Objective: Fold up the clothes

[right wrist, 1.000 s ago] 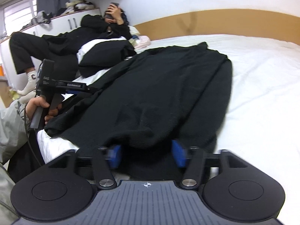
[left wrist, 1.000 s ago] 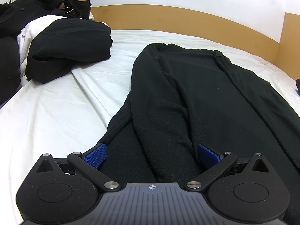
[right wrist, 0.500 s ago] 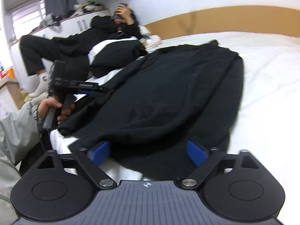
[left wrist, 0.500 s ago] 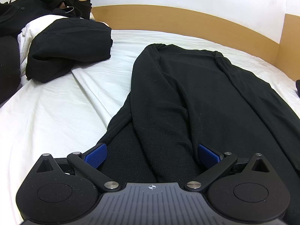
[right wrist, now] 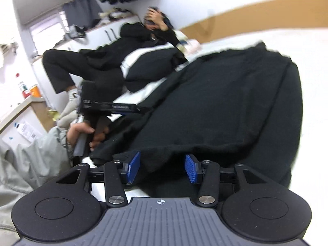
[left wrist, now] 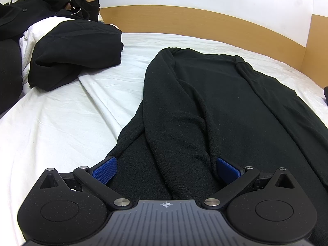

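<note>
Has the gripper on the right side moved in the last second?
Yes. The right gripper has tilted and swung left: the wooden headboard now sits higher and slanted in its view, and its fingers stand narrower around the black garment.

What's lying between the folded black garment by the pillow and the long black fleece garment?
Only bare white bedsheet, between folded black garment and fleece garment; left wrist view.

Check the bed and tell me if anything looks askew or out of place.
The black garment lies mostly flat on the white sheet, but its near-left edge splays out from under the folded-in sleeve, so the outline is uneven. A second dark garment sits bunched near the reclining person.
</note>
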Demonstrator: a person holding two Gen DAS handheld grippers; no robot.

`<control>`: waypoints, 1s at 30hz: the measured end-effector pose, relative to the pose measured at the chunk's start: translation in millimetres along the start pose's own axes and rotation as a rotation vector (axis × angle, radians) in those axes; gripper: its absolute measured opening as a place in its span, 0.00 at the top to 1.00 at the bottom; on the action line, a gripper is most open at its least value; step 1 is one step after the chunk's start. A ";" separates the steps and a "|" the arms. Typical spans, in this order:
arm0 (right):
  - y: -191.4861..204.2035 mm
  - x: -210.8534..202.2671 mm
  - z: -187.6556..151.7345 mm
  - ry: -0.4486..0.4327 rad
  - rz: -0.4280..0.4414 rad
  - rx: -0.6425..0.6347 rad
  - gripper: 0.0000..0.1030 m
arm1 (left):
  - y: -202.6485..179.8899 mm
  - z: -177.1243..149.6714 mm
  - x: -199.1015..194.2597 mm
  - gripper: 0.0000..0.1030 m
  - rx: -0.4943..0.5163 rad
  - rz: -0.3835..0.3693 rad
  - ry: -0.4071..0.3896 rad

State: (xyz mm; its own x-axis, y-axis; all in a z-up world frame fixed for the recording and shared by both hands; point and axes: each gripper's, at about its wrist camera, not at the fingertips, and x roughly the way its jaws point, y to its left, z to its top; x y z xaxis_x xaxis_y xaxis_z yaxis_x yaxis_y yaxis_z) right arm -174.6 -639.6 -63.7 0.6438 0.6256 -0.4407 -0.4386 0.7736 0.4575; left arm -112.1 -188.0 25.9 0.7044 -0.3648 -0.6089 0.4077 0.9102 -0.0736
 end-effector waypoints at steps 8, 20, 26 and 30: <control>-1.0 6.4 4.3 0.007 0.065 0.056 0.52 | 0.7 0.0 -0.2 0.01 0.001 -0.001 0.000; 9.6 28.1 5.4 0.035 -0.033 0.157 0.87 | 2.8 -0.4 -0.8 0.01 0.001 -0.002 -0.001; 20.8 15.1 2.6 0.008 -0.051 0.112 0.96 | 3.6 -0.5 -1.5 0.01 -0.003 -0.004 -0.002; 25.0 -19.0 -7.8 -0.058 -0.080 0.103 0.96 | 3.8 -0.5 -2.0 0.01 0.001 -0.002 -0.001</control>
State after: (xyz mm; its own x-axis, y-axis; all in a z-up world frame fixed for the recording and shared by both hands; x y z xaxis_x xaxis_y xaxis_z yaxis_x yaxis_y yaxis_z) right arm -202.7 -631.4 -49.9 0.7102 0.5535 -0.4352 -0.3196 0.8041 0.5012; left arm -112.3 -183.7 26.5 0.7038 -0.3668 -0.6084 0.4095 0.9092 -0.0744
